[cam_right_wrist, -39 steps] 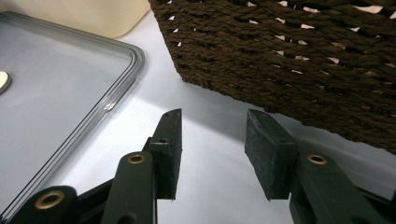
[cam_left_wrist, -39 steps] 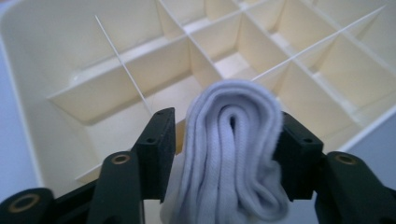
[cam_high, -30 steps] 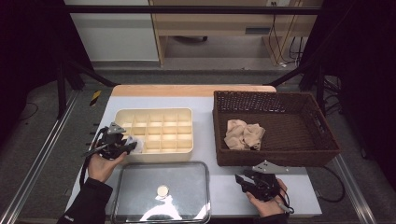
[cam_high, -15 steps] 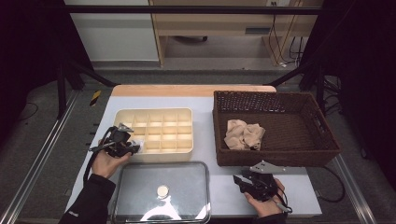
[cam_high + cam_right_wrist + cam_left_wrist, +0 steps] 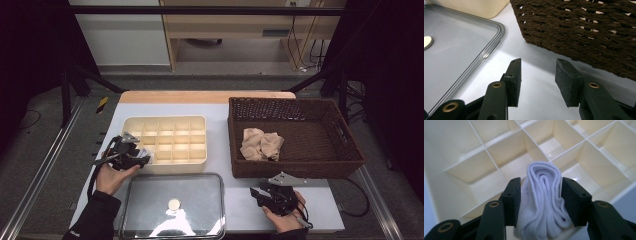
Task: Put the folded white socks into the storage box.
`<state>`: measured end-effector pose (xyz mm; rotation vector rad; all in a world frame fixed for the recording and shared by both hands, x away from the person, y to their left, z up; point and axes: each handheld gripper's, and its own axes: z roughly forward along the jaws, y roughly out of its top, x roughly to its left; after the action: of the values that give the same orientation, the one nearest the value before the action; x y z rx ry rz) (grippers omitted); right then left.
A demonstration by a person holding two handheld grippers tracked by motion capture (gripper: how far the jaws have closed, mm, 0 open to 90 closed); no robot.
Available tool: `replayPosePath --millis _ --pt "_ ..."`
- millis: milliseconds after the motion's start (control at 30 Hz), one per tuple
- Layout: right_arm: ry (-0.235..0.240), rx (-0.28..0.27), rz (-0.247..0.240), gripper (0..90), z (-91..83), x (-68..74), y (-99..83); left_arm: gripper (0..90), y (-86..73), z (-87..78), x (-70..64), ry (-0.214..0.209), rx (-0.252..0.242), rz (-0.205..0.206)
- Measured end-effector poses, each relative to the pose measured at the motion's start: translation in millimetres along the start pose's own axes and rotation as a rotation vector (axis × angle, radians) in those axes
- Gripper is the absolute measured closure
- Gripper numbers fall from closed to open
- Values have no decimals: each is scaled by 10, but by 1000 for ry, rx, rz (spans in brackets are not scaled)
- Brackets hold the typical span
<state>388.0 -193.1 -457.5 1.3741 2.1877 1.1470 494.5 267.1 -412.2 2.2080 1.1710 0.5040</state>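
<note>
My left tool [image 5: 541,202] squeezes a soft, light rolled sock [image 5: 544,195] across its middle, organizer box [image 5: 474,170] just ahead; right tool [image 5: 537,80] gapes empty.

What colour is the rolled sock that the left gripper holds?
White, plain; the rolled sock shows best in the left gripper view.

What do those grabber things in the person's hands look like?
Each is black. The left gripper and right gripper have two flat rectangular black jaws with small screw holes, on arms with brass-coloured rivets. A grey three-cornered plate sits on top, and a black cable trails away. The person wears a dark sleeve.
</note>
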Motion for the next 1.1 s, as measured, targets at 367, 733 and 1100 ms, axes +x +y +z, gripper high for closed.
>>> replayPosePath --millis 367,733,1100 --pt "0 -9 -2 584 -12 4 -1 776 -98 32 -36 -1 -31 -8" --pt "10 -10 -9 592 -9 18 9 811 -35 173 -32 -9 30 -17" --pt "14 -23 -16 575 -1 33 25 751 -60 132 -23 -9 -34 -9"
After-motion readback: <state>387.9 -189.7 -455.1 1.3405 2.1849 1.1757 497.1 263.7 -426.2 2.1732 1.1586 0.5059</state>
